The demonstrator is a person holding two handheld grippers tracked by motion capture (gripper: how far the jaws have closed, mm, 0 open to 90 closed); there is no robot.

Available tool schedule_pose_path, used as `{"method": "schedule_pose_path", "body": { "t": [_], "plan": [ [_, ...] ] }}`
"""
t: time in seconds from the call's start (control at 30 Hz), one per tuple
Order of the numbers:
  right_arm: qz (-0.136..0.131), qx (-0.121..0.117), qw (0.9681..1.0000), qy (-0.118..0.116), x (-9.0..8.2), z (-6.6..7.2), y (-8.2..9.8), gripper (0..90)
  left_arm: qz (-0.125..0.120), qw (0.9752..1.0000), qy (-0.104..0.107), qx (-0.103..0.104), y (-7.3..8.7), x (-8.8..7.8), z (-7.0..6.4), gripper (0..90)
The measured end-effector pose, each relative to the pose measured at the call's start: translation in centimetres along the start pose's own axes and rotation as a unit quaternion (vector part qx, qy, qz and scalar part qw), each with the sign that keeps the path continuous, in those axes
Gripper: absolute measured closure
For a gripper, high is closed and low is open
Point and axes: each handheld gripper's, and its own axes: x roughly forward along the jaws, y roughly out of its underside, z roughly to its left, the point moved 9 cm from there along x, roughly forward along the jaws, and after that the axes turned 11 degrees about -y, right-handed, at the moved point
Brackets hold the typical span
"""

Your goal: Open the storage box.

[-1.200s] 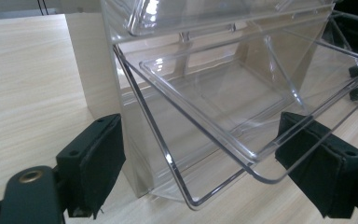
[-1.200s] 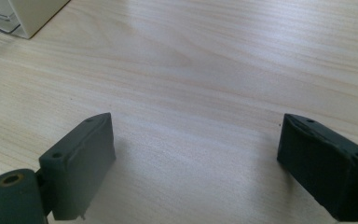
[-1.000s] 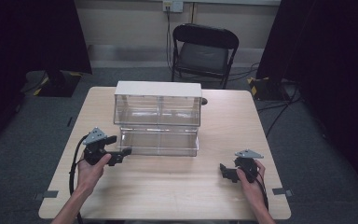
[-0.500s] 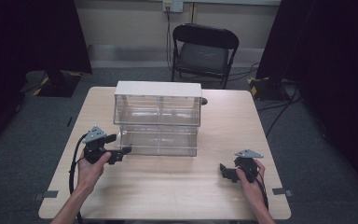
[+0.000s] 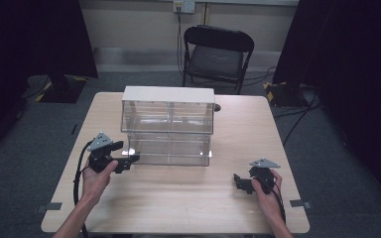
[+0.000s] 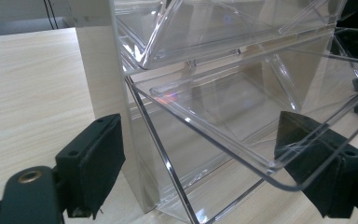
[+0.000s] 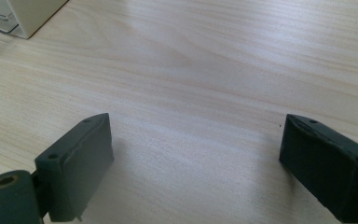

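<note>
Clear bin rack (image 5: 167, 126) sits mid-tabletop (image 5: 188, 198). Left hand-held gripper (image 5: 129, 161) is spread around the rack's lower-left bin corner, looks like approach stage; next it needs to close. Right hand-held gripper (image 5: 238, 182), spread too, idles well right of the rack.

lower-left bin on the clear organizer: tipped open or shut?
Tipped open. In the left gripper view the clear plastic lower bin leans out of the white-framed organizer, its rim between the open left claw jaws.

1. The bin unit (image 5: 167, 130) is showing clear, glossy plastic drawers (image 6: 242, 116) and matt off-white side panels (image 6: 105, 70).
2. The tabletop (image 7: 205, 70) is showing pale wood grain, smooth with a soft sheen.
3. The tool (image 7: 198, 163) is wearing matt black pads (image 7: 79, 158).
</note>
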Motion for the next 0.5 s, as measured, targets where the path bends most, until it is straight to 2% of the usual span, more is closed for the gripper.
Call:
{"method": "schedule_pose_path", "body": {
  "t": [0.33,0.5],
  "plan": [
    [0.0,0.0,1.0,0.0,0.0,0.0,0.0,8.8,-0.006,0.9999,0.003,-0.01,-0.26,0.09,-0.14,15.6],
    [0.0,-0.001,1.0,0.0,0.0,0.0,-0.01,8.8,-0.009,0.9999,0.0,-0.007,-0.7,0.1,-0.21,15.7]
  ]
}}
